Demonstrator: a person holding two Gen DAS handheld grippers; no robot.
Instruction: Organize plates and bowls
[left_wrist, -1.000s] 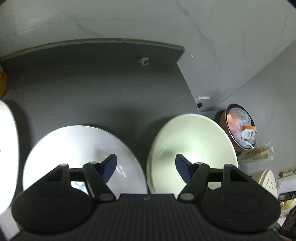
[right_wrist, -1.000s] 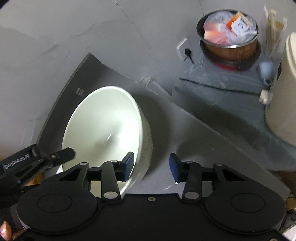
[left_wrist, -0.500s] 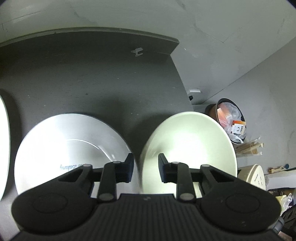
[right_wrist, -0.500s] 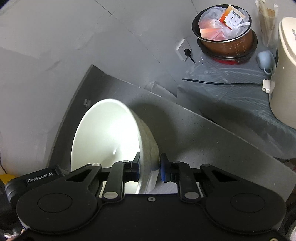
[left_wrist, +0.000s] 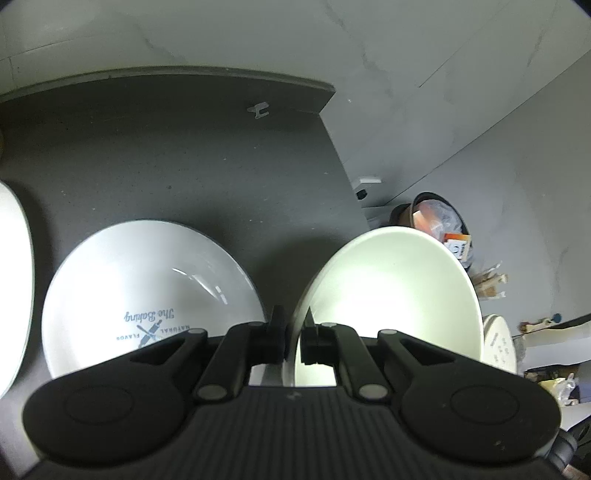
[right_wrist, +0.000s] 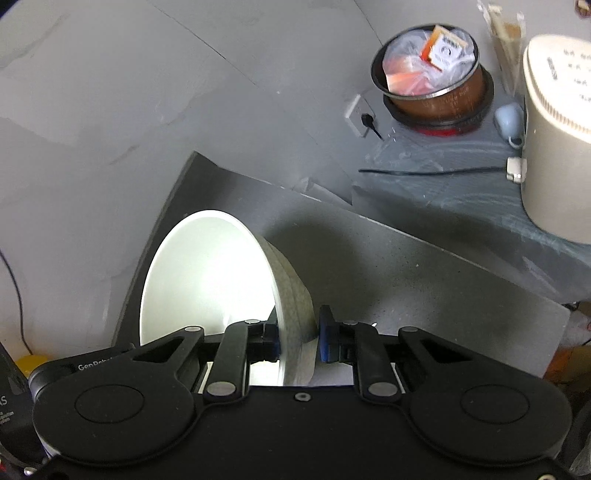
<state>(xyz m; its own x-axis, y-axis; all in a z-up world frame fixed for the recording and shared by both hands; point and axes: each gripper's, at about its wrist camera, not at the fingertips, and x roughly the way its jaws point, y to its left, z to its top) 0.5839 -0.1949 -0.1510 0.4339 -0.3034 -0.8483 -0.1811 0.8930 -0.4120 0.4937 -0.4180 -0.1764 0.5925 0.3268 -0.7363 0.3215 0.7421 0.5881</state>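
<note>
Nearest to us, the left gripper had its fingers pinched on the near rim of the pale bowl, one inside and one outside. The right gripper clamped the opposite wall of that bowl, its blue pads pressed to the speckled grey outer side and the glossy white inside. The bowl looked tipped above the dark table, though we could not tell whether its base touched. Just to its left sat a white plate printed with "The Baking" and crossed utensils, and another white dish showed at the left edge. Farther off stood a brown bin stuffed with wrappers.
</note>
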